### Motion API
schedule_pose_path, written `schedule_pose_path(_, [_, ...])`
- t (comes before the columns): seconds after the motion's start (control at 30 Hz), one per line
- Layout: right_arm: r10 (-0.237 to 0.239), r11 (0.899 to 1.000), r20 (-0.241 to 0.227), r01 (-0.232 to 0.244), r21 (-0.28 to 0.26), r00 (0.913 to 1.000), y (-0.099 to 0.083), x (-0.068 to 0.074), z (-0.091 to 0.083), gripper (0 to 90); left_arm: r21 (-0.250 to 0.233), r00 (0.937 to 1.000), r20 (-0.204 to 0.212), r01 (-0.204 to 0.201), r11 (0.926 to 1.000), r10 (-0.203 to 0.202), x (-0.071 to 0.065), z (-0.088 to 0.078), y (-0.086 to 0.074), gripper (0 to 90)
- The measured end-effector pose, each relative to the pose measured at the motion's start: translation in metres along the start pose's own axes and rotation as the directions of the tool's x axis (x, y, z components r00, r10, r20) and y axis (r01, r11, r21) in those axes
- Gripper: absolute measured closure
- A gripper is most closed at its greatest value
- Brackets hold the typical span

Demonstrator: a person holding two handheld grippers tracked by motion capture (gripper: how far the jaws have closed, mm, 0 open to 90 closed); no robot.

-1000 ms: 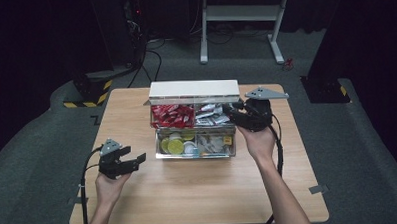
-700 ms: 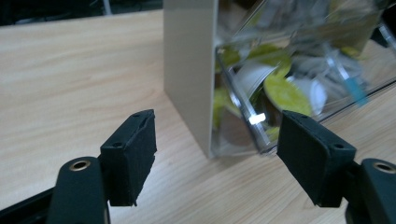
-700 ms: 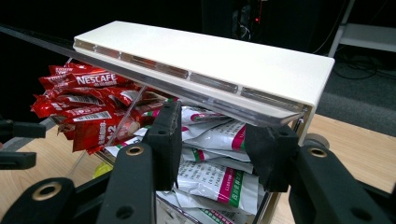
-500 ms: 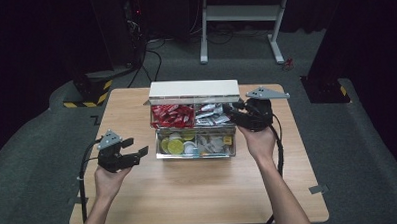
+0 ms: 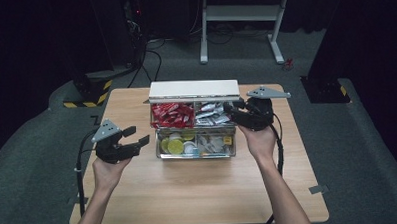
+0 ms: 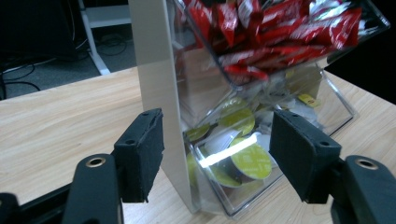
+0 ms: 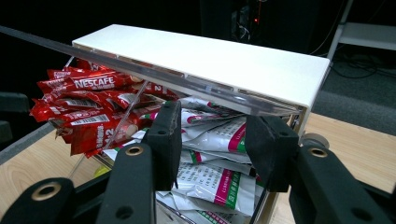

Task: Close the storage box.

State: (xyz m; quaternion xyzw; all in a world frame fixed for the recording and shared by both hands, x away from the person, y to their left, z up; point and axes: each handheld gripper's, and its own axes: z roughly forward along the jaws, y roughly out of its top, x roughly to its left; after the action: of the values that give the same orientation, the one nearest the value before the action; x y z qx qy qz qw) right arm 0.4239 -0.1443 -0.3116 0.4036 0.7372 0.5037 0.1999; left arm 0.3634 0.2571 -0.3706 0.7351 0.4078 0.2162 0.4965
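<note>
Clear acrylic four-compartment organiser box (image 5: 194, 129) mid-table (image 5: 199, 192), white lid raised: right gripper (image 7: 212, 140) poised over the silver sachets (image 7: 210, 182), fingers parted and grasping nothing; left gripper (image 5: 135, 141) beside the box, released, its fingers just narrowing; next, probably closing on a sachet.

Bright lit table (image 5: 199, 192), dark surroundings, glare on capsules (image 6: 233, 151)
</note>
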Motion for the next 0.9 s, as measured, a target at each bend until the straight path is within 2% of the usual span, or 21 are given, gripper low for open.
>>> schedule_pose_path(0.2, [-0.004,1.0,0.002,0.004,0.003,1.0,0.001,0.0,0.0,56.4,-0.024,0.9997,0.018,0.018,0.9995,-0.018,0.002,-0.004,0.013,40.8])
schedule_pose_path(0.33, [-0.003,1.0,0.003,0.003,0.003,1.0,0.0,0.0,0.001,56.3,-0.048,0.9995,0.029,0.011,0.9988,-0.01,-0.001,-0.007,0.02,43.9])
schedule_pose_path(0.43, [-0.004,1.0,0.001,0.004,0.003,1.0,0.0,0.0,0.001,56.4,-0.045,0.9983,0.055,0.023,0.9987,-0.02,-0.003,-0.005,0.028,47.7])
schedule_pose_path(0.67, [0.008,1.0,-0.003,-0.008,0.003,1.0,0.0,-0.001,0.001,56.4,-0.021,0.9984,0.026,-0.049,0.9986,0.05,-0.015,0.005,0.042,50.8])
schedule_pose_path(0.9, [0.01,1.0,-0.006,-0.01,0.004,0.9999,0.001,-0.002,0.001,56.5,-0.004,0.9965,0.013,-0.083,0.9966,0.083,-0.019,0.018,0.048,52.5])
